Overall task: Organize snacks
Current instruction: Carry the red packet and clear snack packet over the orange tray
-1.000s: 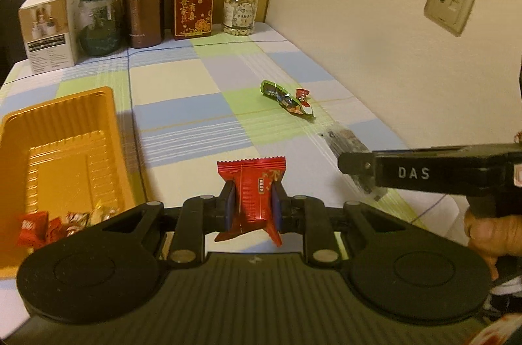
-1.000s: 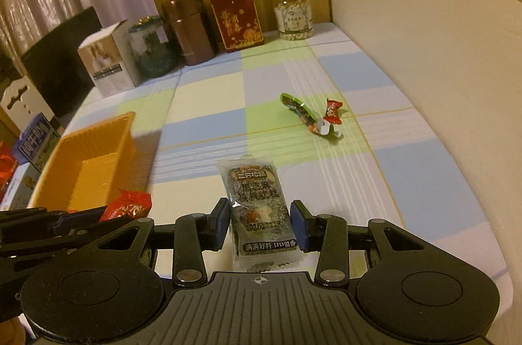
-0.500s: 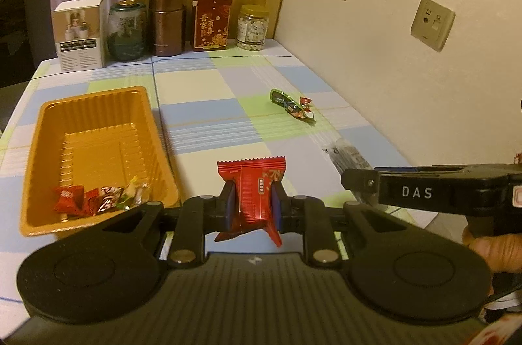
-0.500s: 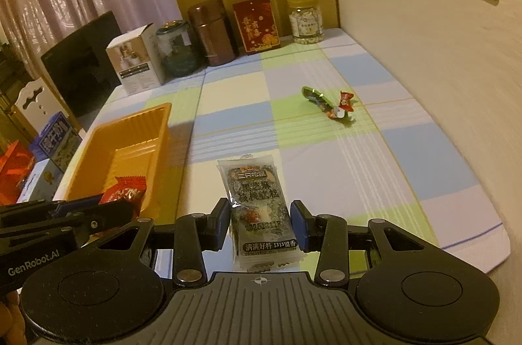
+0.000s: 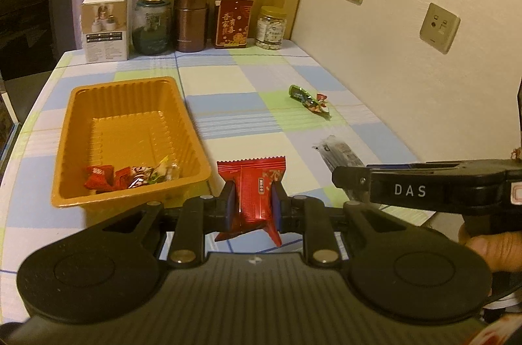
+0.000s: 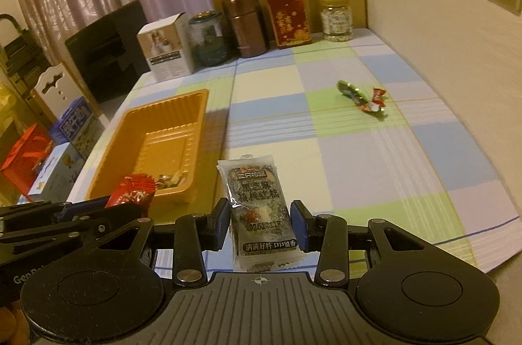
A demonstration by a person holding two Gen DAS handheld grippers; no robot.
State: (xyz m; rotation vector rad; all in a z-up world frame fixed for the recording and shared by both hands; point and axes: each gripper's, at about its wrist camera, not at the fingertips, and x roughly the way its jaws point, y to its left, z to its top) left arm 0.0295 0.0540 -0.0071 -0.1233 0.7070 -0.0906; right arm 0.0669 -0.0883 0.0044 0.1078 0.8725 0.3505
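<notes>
My left gripper (image 5: pixel 251 203) is shut on a red snack packet (image 5: pixel 253 186), held upright just off the near right corner of the orange tray (image 5: pixel 124 85). Several wrapped candies (image 5: pixel 130 180) lie at the tray's near end. My right gripper (image 6: pixel 259 217) is shut on a dark sesame-cake packet (image 6: pixel 256 201), lifted above the checked tablecloth right of the tray (image 6: pixel 169 98). In the right wrist view the left gripper (image 6: pixel 98 216) and its red packet (image 6: pixel 133 191) show at the lower left. A green candy and a red candy (image 6: pixel 360 97) lie loose mid-table.
A white box (image 5: pixel 106 28), a glass jar (image 5: pixel 151 26), a brown canister (image 5: pixel 191 18), a red box (image 5: pixel 233 23) and a yellow-lidded jar (image 5: pixel 272 28) line the table's far edge. The wall with sockets (image 5: pixel 438 26) borders the right side. Boxes (image 6: pixel 65 146) stand beside the table's left.
Both grippers have drawn back and slightly up with their packets still held. The whole tray has come into view and the loose candies look farther off.
</notes>
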